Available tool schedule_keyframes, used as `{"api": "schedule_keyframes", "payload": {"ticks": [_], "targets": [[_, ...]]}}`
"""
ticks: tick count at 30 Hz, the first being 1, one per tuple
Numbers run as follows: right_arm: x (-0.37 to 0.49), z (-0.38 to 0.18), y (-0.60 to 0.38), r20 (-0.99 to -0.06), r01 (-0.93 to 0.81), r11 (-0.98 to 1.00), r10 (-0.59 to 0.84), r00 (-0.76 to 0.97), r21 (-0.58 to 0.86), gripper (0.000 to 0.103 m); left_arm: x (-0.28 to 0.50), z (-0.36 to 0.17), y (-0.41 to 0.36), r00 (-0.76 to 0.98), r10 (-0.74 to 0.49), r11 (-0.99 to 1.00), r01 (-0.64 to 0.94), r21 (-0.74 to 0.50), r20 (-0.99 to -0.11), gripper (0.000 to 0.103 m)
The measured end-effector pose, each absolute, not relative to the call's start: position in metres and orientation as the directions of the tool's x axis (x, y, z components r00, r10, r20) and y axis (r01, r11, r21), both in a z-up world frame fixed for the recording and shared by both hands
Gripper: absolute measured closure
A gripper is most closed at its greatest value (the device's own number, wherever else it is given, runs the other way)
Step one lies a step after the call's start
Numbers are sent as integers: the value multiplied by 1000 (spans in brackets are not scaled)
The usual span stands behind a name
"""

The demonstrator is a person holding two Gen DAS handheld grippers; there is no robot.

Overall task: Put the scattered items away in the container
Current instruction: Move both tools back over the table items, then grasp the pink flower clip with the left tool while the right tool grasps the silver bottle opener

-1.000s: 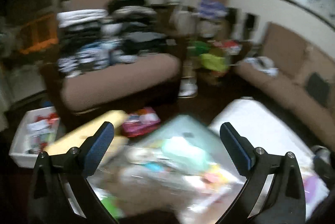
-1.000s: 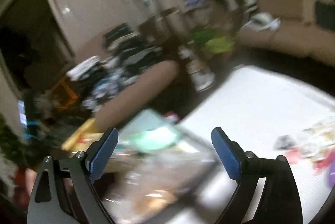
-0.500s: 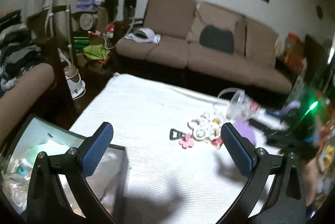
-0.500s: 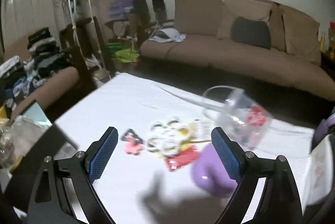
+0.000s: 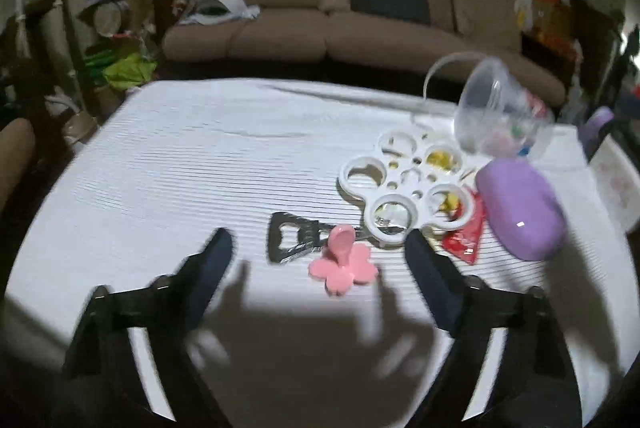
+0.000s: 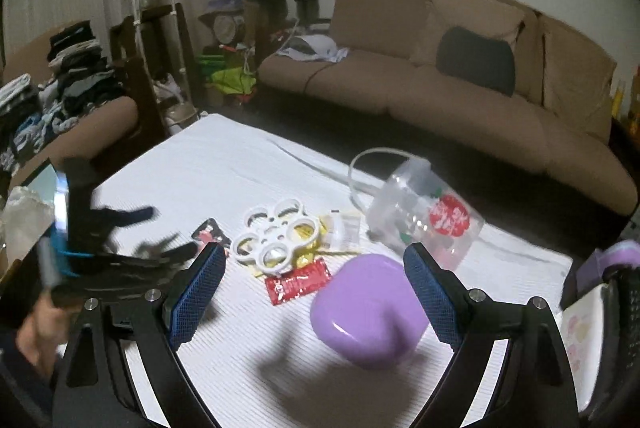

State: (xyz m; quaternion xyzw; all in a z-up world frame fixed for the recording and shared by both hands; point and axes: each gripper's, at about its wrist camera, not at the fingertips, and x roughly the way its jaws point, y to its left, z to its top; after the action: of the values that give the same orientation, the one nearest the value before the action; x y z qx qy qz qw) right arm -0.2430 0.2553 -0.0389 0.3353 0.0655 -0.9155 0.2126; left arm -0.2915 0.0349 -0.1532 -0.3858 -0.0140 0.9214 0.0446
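Below, the left gripper (image 5: 316,248) was closing around nothing — a glossy pink flower clip (image 5: 343,266) on ribbed white cloth (image 5: 180,164); the right gripper (image 6: 314,264) stood spread, empty.

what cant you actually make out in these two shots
- Contents of the clear tub: left wrist view, blurred through its wall.
- Bottle opener: its handle end is hidden under the pink flower clip and white ring tray.
- Left gripper: right wrist view, smeared by motion; its jaws are closing, nothing gripped.
- Red packet: print too small to read.
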Motion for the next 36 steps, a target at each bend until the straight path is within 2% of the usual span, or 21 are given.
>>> {"api": "schedule_keyframes", "payload": {"ticks": [2,5,7,8,9,12,18,23,26,27,29,31,33,36], "targets": [[-247,-43,259,-652,416,-909,-338,-678,39,10,-302,-164,36,-679,137,-991,-96,-97,-722,39],[-251,-48,260,-663,402,-915,-323,-675,36,10,-307,-171,34,-676,209,-978,-126,-168,-707,45],[-252,-52,256,-677,401,-916,-306,-670,17,10,-307,-168,30,-667,232,-972,-140,-186,-708,58],[-253,-55,254,-682,403,-915,-300,-667,8,10,-307,-169,29,-658,252,-967,-152,-203,-710,70],[-253,-55,251,-685,404,-915,-297,-665,5,10,-308,-171,28,-642,270,-962,-159,-221,-717,88],[-252,-57,247,-690,405,-914,-299,-659,10,10,-312,-176,22,-586,342,-938,-170,-302,-735,99],[-261,-71,245,-719,399,-917,-288,-632,16,10,-299,-158,7,-617,333,-938,-140,-317,-713,99],[-262,-97,218,-754,497,-867,-298,-585,-42,10,-281,-108,-4,-691,188,-977,-62,-203,-698,99],[-259,-113,189,-752,571,-821,-383,-536,11,12,-264,-73,-15,-752,115,-985,-2,-172,-649,99],[-259,-118,181,-753,589,-807,-408,-516,33,13,-258,-63,-19,-768,90,-986,20,-163,-635,99],[-258,-128,163,-754,624,-779,-446,-482,62,26,-248,-46,-29,-792,50,-986,58,-156,-608,99],[-256,-138,136,-749,672,-739,-471,-467,46,33,-240,-33,-41,-805,18,-984,92,-155,-593,99],[-261,-143,112,-750,717,-697,-482,-453,15,36,-231,-22,-52,-816,-23,-981,129,-144,-577,99],[-280,-149,76,-773,778,-627,-471,-425,-45,41,-222,-9,-62,-837,-23,-976,136,-167,-547,99]]}}
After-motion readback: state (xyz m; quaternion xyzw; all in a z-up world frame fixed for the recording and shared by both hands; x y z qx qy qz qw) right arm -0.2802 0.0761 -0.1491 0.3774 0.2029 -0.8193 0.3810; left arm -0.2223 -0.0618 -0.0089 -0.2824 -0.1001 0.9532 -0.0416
